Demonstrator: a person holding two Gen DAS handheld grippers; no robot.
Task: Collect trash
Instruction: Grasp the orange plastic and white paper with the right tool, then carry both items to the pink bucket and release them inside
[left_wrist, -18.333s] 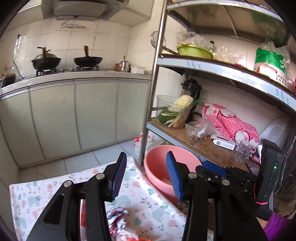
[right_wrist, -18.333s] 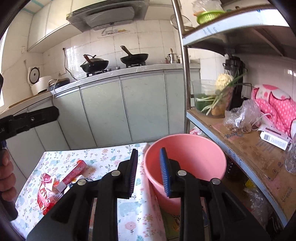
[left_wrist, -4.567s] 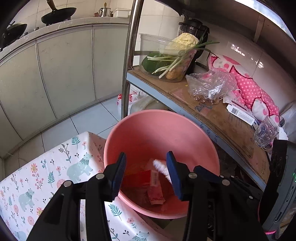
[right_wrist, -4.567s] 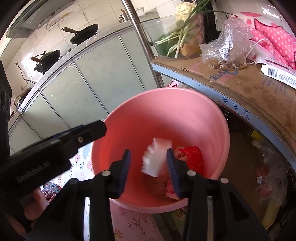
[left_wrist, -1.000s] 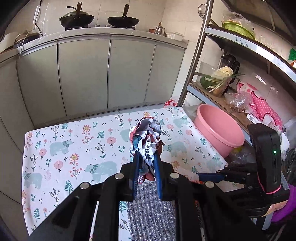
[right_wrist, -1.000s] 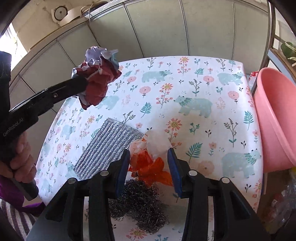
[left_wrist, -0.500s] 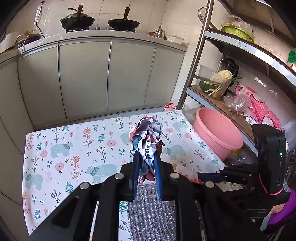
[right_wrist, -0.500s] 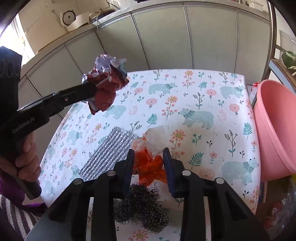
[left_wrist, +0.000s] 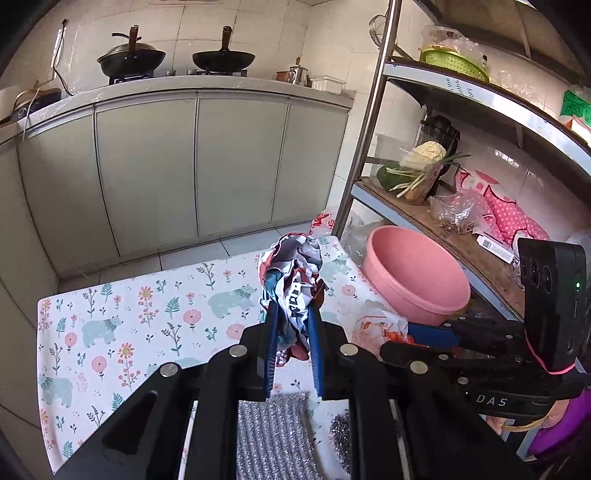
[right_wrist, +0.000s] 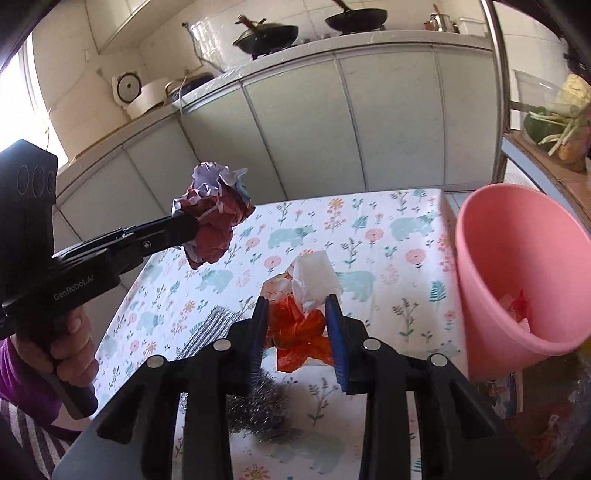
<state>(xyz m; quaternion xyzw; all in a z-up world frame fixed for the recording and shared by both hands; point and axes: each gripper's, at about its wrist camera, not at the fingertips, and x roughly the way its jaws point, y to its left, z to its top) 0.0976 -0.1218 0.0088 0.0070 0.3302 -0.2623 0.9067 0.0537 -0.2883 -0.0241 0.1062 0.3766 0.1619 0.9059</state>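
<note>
My left gripper (left_wrist: 291, 328) is shut on a crumpled red, white and blue wrapper (left_wrist: 293, 273) and holds it above the floral tablecloth (left_wrist: 147, 314). From the right wrist view the same wrapper (right_wrist: 214, 218) hangs in the left gripper (right_wrist: 188, 227) at the left. My right gripper (right_wrist: 298, 321) is shut on an orange and white crumpled wrapper (right_wrist: 303, 306), lifted off the table. In the left wrist view this bundle (left_wrist: 380, 326) shows beside the right gripper's blue finger (left_wrist: 432, 334). The pink basin (right_wrist: 524, 273) at the right holds some red and white trash.
A steel wool pad (right_wrist: 258, 406) and a silver mesh cloth (left_wrist: 273, 435) lie on the table near me. A metal shelf rack (left_wrist: 461, 229) with vegetables and bags stands behind the basin (left_wrist: 413, 273). Kitchen cabinets (left_wrist: 184, 173) run along the back.
My right gripper closed on the orange and white wrapper and raised it off the table. Both grippers rose and tipped upward, so the basin and cabinets show more.
</note>
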